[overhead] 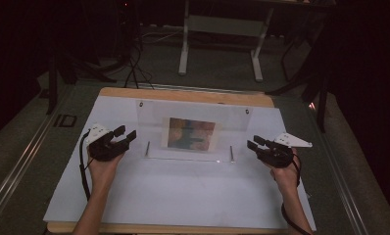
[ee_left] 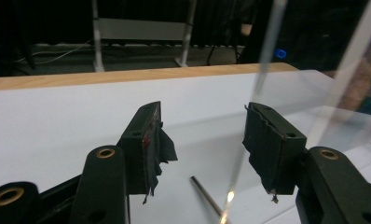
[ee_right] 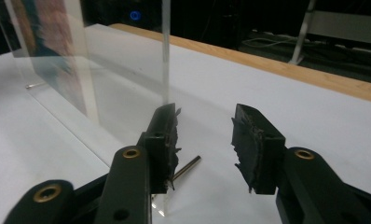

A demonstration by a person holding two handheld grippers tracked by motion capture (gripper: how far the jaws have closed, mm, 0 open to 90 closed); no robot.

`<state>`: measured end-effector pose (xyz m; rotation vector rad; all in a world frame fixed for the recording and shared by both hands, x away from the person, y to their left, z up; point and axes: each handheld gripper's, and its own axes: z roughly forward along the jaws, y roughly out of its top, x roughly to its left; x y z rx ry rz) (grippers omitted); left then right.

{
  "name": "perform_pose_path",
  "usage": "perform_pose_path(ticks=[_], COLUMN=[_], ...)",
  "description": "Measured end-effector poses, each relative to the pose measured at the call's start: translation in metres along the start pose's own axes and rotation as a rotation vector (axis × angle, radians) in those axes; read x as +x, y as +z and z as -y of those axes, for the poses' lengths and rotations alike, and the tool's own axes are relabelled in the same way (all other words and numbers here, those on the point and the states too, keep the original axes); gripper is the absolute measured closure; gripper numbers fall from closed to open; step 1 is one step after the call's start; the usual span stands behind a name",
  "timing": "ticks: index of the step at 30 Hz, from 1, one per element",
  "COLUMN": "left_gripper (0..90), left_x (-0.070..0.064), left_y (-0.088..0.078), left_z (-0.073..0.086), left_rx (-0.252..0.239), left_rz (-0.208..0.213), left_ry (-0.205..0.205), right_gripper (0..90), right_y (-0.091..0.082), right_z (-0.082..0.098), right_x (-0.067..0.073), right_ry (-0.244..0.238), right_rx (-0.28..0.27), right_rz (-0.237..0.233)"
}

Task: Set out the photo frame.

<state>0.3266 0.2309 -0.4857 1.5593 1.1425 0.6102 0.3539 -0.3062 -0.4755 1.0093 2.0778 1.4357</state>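
Both claws flank the clear acrylic picture stand [overhead: 190,132] at mid-desk [overhead: 183,196].
My left claw [overhead: 126,133] and right claw [overhead: 254,143] are released, grasping nothing, aimed at its side edges for an even two-sided lift.

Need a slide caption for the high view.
Left tool and right tool, jaws open, flank a clear acrylic photo frame standing on the white table.

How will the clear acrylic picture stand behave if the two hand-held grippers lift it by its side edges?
The clear acrylic picture stand looks like a rigid sheet, so it should probably stay stiff, not bend. Its edges appear smooth and glossy, so the pads may slip. Standing upright on a narrow base, it seems apt to tip if pushed high. The loose metal pin would likely roll.
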Motion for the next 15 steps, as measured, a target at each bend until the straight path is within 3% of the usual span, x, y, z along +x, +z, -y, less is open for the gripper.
perform_pose_path(ticks=[12,15], left_gripper=[47.2,47.0], left_x=[0.017,0.019], left_y=[0.015,0.02], left_z=[0.015,0.018], left_rx=[0.109,0.151], left_rz=[-0.105,-0.142], left_ry=[-0.056,-0.061], right_gripper=[63.1,59.1], right_y=[0.009,0.013], right_z=[0.014,0.019], right_x=[-0.015,-0.021], right_ry=[0.035,0.036], right_rx=[0.052,0.099], right_rz=[0.046,0.097])
